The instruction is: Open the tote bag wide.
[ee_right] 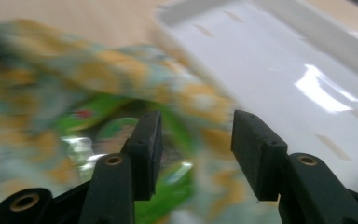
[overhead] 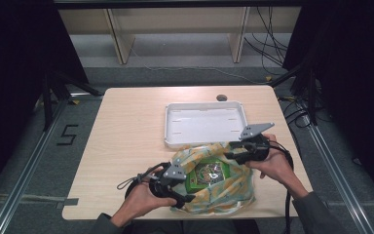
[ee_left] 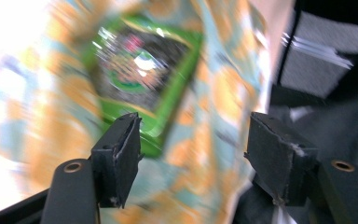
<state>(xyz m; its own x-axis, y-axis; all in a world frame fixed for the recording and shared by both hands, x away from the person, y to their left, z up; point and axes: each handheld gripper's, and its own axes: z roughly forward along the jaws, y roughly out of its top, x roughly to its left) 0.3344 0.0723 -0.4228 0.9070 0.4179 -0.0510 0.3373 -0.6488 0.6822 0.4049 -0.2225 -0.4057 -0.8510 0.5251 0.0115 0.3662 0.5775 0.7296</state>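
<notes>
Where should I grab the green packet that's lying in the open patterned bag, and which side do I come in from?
Probably by the green packet's upper edge, coming down through the mouth of the patterned bag. It lies flat in the bag with its face up, and the fabric rises all around it, so a sideways approach would catch cloth. The right tongs sit open at the rim nearest the white tray.

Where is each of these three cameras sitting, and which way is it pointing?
High view: above the person's side, looking forward and down at the table, white tray, patterned bag and both hands.
Left gripper view: on the left gripper, looking along its parted jaws into the bag.
Right gripper view: on the right gripper, facing bag and tray.
Shared: all three show the green packet inside the bag.
</notes>
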